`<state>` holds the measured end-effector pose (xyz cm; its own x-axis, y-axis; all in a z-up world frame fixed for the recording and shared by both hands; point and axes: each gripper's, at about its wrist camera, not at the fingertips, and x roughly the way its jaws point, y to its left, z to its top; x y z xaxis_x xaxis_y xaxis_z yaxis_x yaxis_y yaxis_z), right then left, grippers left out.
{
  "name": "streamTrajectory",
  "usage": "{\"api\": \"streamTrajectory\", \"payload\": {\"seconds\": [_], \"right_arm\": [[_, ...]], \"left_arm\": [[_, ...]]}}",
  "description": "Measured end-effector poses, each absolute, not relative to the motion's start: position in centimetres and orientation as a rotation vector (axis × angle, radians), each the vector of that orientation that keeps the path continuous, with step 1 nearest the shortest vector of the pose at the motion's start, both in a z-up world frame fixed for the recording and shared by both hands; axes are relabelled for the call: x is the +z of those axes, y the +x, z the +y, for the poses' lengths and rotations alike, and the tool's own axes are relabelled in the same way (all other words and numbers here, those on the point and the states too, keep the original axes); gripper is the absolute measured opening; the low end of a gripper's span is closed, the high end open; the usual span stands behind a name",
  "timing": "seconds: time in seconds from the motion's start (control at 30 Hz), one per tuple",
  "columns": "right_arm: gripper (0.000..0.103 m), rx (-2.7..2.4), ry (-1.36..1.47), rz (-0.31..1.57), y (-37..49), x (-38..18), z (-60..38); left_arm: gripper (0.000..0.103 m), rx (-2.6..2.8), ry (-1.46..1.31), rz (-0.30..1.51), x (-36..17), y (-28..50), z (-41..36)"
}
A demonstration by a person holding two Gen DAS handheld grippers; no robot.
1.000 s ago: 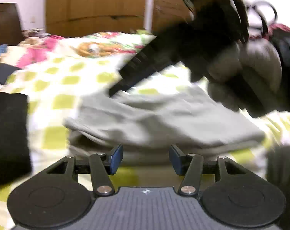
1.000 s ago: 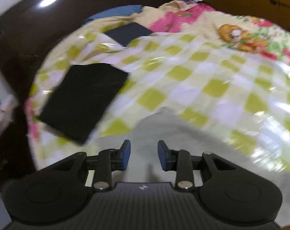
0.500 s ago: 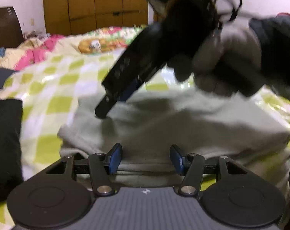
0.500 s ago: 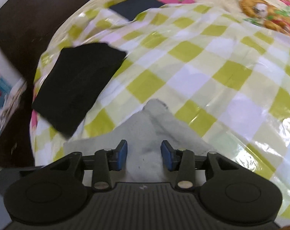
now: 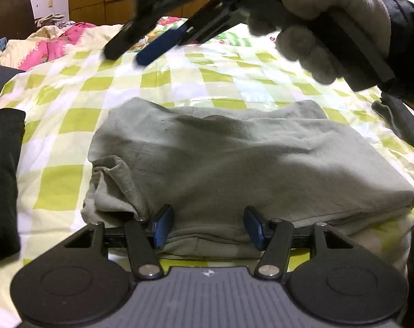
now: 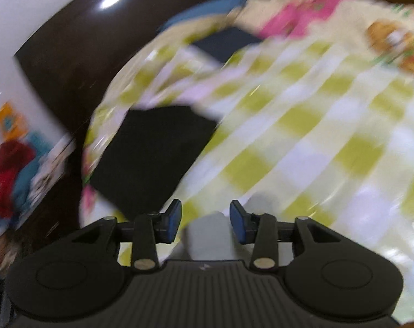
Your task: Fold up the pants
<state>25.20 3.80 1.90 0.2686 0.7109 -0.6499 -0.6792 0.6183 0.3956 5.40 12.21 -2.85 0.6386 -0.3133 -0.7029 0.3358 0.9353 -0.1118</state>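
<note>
The grey pants (image 5: 234,158) lie folded into a thick rectangle on the green-and-white checked sheet (image 5: 78,120). My left gripper (image 5: 207,227) sits low at their near edge. Its jaws are opening, and the near fold lies between the blue pads (image 5: 161,225) without being pressed. In the left wrist view my right gripper (image 5: 133,49) hangs in the air beyond the pants, held by a gloved hand (image 5: 329,27). It is open with nothing in it. The blurred right wrist view shows that gripper (image 6: 205,218) with a grey corner of the pants (image 6: 209,235) below it.
A folded black garment (image 5: 2,177) (image 6: 152,158) lies left of the pants. A dark cloth (image 5: 403,125) lies at the right. A dark blue folded piece (image 6: 226,43) and pink floral bedding (image 5: 56,46) are farther back. A brown headboard (image 6: 70,41) borders the bed.
The right gripper has lifted off the pants' far left corner and swung up and away, its jaws wider. The left gripper has sunk slightly toward the near edge.
</note>
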Motion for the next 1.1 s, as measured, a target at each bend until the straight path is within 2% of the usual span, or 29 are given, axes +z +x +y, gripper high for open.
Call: {"api": "streamTrajectory", "payload": {"seconds": [0.13,0.3,0.47,0.53,0.63,0.8,0.97,1.1], "right_arm": [[0.042,0.949,0.07,0.887,23.0,2.2,2.4],[0.043,1.025,0.069,1.034,20.6,-1.7,3.9],[0.043,0.729,0.135,1.016,23.2,-5.3,4.7],[0.044,0.713,0.24,0.998,23.0,-4.7,3.3],[0.044,0.7,0.287,0.908,20.3,-1.9,-0.9],[0.048,0.44,0.32,0.819,14.2,0.9,-13.5],[0.051,0.134,0.501,0.831,7.4,-0.3,-25.0],[0.05,0.176,0.624,0.83,5.3,-2.4,-26.9]], "left_arm": [[0.07,-0.364,0.042,0.789,-3.0,5.5,12.1],[0.071,-0.354,0.069,0.789,-2.7,5.4,11.7],[0.072,-0.333,0.069,0.838,-2.6,5.4,11.5],[0.073,-0.324,0.087,0.846,-2.5,5.4,11.2],[0.073,-0.306,0.107,0.837,-2.0,4.9,11.0],[0.073,-0.286,0.148,0.793,-0.9,3.5,9.9],[0.073,-0.325,0.171,0.755,0.1,2.7,7.2],[0.073,-0.371,0.267,0.738,-0.2,2.9,3.7]]}}
